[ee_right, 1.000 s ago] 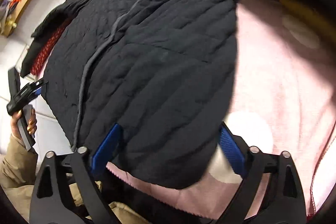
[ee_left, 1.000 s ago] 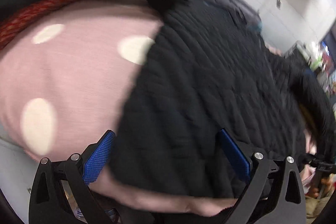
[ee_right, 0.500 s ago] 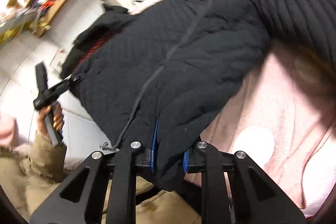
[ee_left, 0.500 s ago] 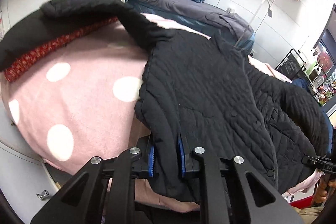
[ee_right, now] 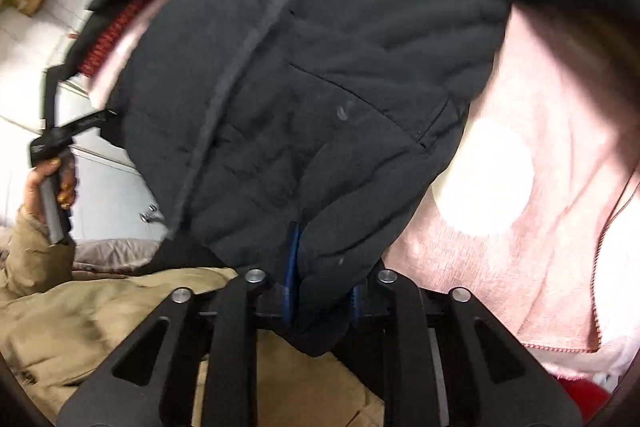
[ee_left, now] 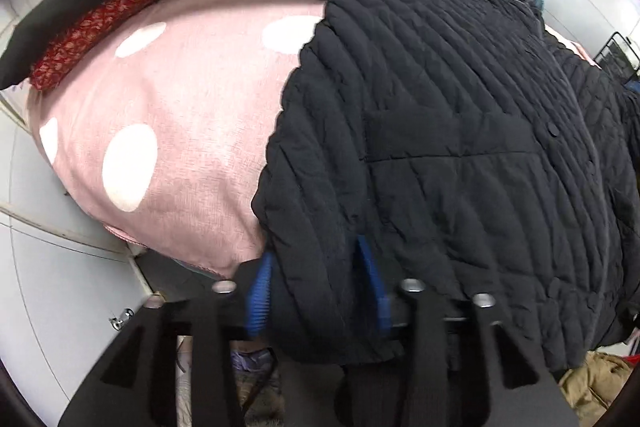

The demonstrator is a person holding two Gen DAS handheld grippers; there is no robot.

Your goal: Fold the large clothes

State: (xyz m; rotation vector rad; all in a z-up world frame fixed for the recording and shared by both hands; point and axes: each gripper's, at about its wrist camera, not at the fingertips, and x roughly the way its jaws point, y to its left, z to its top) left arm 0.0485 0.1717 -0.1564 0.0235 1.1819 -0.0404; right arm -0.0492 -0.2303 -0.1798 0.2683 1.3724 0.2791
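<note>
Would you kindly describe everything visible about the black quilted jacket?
The black quilted jacket looks padded, stitched in diagonal channels, with snap buttons down its front and a pocket opening. It lies spread on the pink polka-dot blanket. Its near hem sits between the opening fingers of the left gripper and the right gripper.

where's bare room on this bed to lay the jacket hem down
Bare patch: the pink polka-dot blanket left of the black quilted jacket, bordered above by the red knitted cloth. Another lies right of the jacket. The middle is crowded.
</note>
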